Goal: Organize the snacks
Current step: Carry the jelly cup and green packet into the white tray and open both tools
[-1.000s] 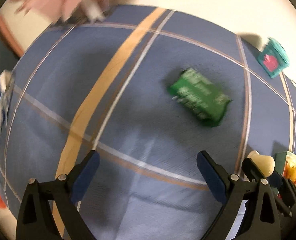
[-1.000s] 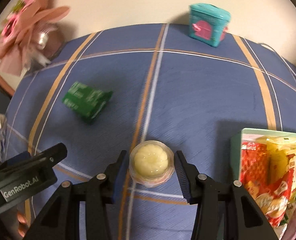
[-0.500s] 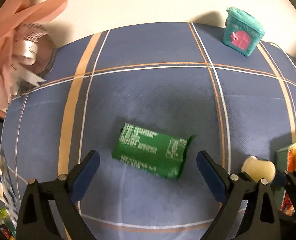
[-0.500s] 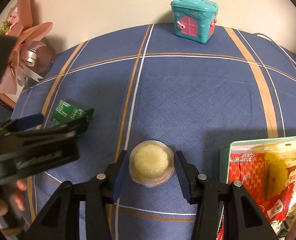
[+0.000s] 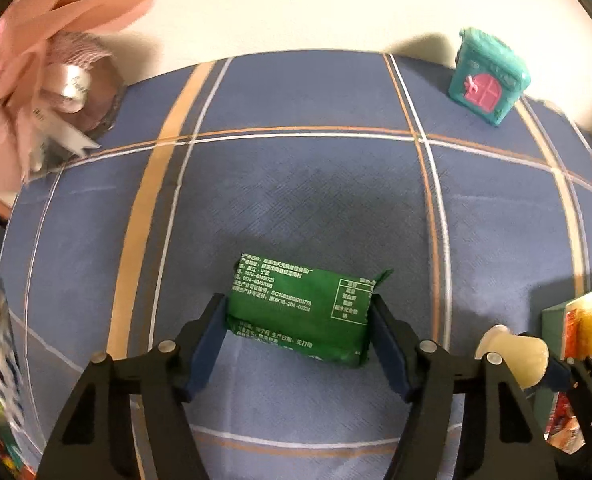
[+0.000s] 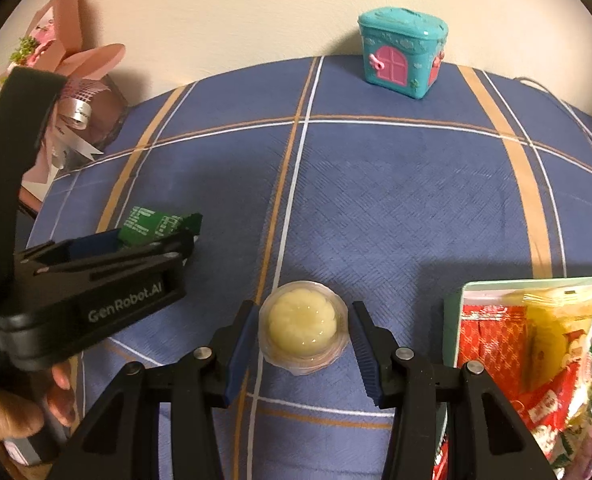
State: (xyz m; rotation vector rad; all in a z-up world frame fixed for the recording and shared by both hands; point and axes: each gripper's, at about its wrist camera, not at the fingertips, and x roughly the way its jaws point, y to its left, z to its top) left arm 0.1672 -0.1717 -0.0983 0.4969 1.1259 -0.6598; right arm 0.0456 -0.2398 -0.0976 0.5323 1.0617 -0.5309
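Note:
A green snack packet [image 5: 296, 312] lies on the blue checked tablecloth [image 5: 296, 184], white print up. My left gripper [image 5: 298, 320] straddles it lengthwise; its jaws are closing and the blue pads [image 5: 207, 336] touch both ends of the packet. From the right wrist view the same packet [image 6: 151, 226] shows just beyond the left gripper [image 6: 147, 240]. My right gripper [image 6: 304, 332] is shut on a clear cup of pale yellow jelly [image 6: 304, 320], held over the cloth near the front. That jelly cup [image 5: 512, 356] shows at the right of the left wrist view.
A mint-green tray [image 6: 452, 320] heaped with red and yellow snack bags sits at the front right. A teal toy house box [image 6: 400, 52] stands at the back edge by the wall. A pink bouquet [image 5: 35, 80] fills the back left. A person's hand [image 6: 15, 412] holds the left gripper.
The left gripper swung over the green packet, rolled to line up with it, and its jaws came in from wide open to the packet's ends. The right gripper kept still with the jelly cup.

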